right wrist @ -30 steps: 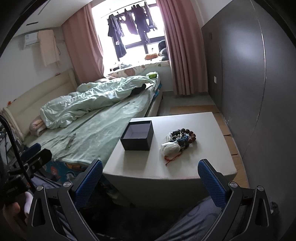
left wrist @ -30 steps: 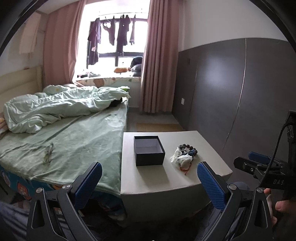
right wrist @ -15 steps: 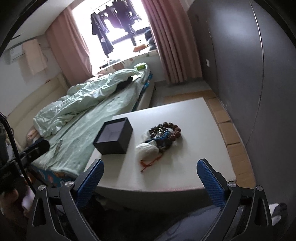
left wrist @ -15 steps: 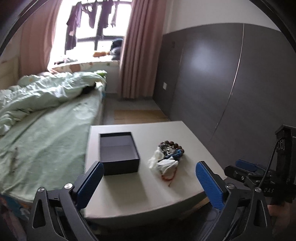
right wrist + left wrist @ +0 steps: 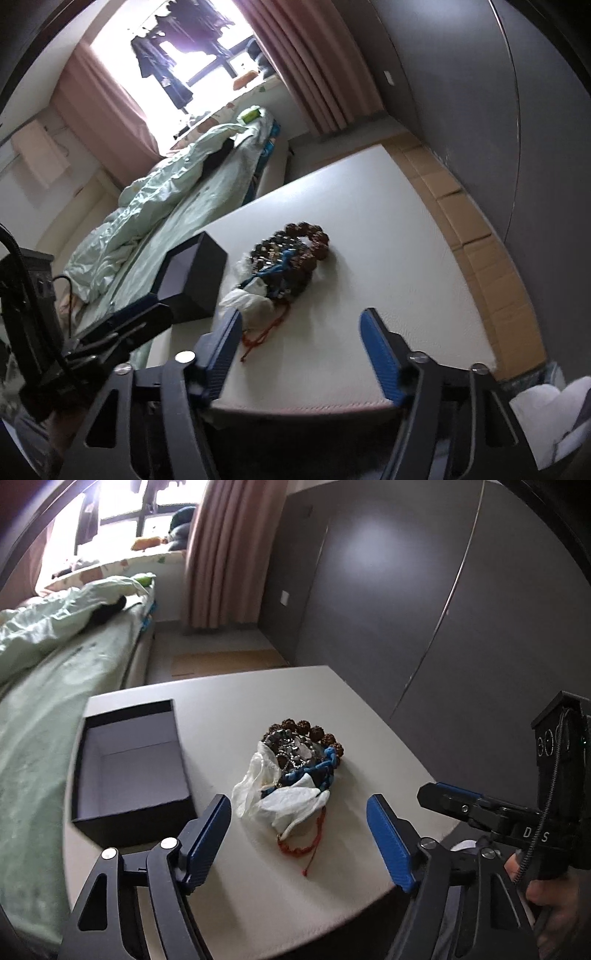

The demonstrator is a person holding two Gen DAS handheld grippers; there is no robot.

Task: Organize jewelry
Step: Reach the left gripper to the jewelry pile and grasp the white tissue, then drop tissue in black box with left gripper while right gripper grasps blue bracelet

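Jewelry, a light, loose, tangle-prone heap beside the box, probably lifts best by its bead bracelet; both grippers gape wide, empty.

Pale, matte surface is carrying two items. An open black box, lid off and nothing visible inside, is sitting toward the bed-side edge. Just beside it, apart from it, a jewelry pile is lying near the middle: brown bead bracelet at the far end, blue cord and white tissue tangled over it, red string trailing toward the near edge. Remaining surface is showing bare.
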